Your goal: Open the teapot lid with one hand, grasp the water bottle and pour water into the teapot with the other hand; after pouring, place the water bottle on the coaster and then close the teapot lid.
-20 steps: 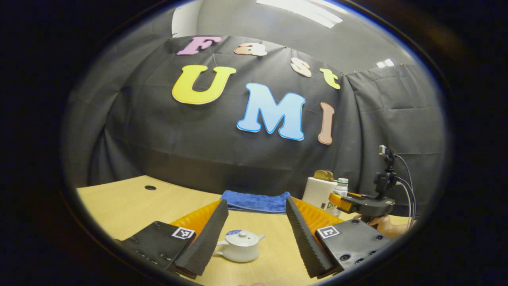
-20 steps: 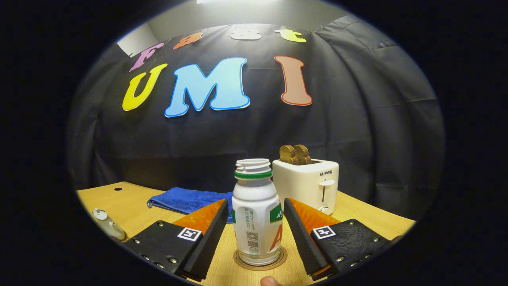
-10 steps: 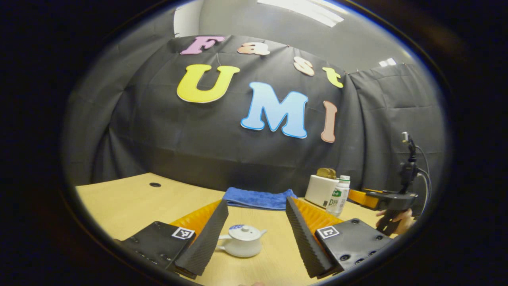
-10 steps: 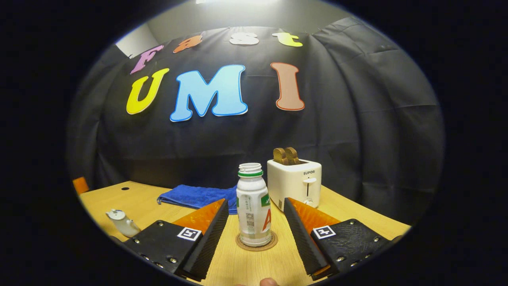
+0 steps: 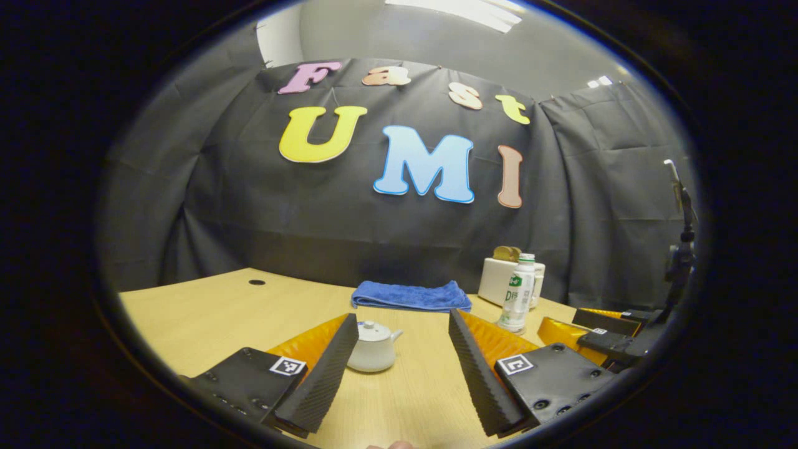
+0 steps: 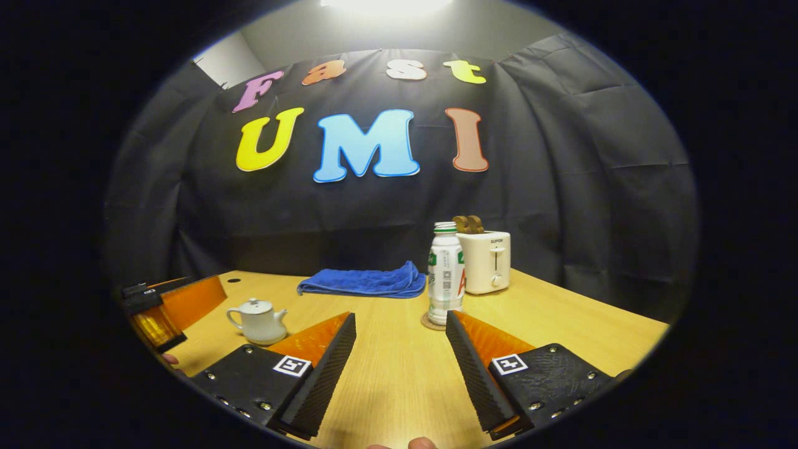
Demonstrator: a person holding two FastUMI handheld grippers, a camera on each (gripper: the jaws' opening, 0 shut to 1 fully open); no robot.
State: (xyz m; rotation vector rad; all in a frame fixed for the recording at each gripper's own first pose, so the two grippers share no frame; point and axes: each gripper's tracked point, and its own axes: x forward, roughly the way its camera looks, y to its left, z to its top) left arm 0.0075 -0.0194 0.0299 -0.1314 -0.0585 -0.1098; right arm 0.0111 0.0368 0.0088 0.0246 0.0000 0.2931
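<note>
Left gripper [image 5: 402,368]: fingers spread wide, nothing between them, held low over the wooden table [image 5: 206,312].
Right gripper [image 6: 399,368]: fingers likewise spread and empty; in the left gripper view it sits at the far right edge [image 5: 608,333].
Teapot [image 5: 373,346]: white, lid on, standing on the table just beyond the left gripper's left finger, partly hidden by it; in the right gripper view [image 6: 259,321] it is off to the left, apart from both fingers.
Water bottle [image 6: 446,280]: upright, uncapped, on the round coaster [image 6: 430,323], just past the right gripper's right finger tip.
Toaster [image 6: 486,262]: white, slices poking out, right behind the bottle.
Towel [image 6: 365,282]: blue, folded, near the back wall between teapot and bottle.
</note>
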